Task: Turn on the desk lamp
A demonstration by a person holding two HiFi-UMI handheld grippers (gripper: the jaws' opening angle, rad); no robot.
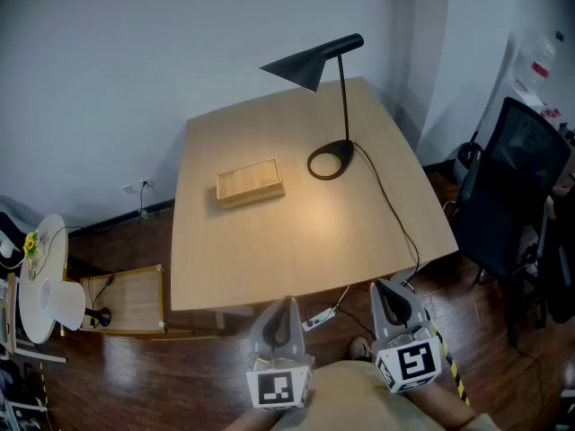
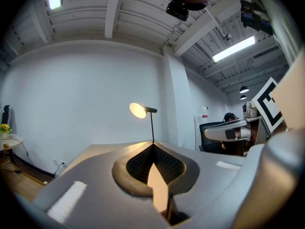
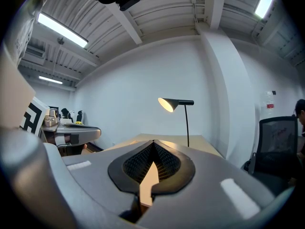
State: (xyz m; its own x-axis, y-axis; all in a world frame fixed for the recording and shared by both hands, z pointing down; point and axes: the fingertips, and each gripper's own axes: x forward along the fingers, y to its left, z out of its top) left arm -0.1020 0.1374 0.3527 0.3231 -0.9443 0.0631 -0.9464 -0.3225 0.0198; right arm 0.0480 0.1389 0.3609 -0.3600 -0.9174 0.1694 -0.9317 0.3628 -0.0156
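Note:
A black desk lamp (image 1: 334,70) stands at the far right of the wooden table (image 1: 269,250), its ring base (image 1: 331,159) on the top and its cone shade lit, casting a warm pool of light. The lamp (image 2: 143,111) glows in the left gripper view, and the lamp (image 3: 174,104) shows lit in the right gripper view too. Its black cord (image 1: 392,206) runs off the table's near right edge. My left gripper (image 1: 286,305) and right gripper (image 1: 388,289) hover below the near edge, both shut with tips touching and holding nothing.
A flat wooden box (image 1: 250,183) lies mid-table, left of the lamp base. A black office chair (image 1: 512,187) stands right of the table. A small white side table (image 1: 40,281) and a low wooden crate (image 1: 126,299) sit on the floor at left.

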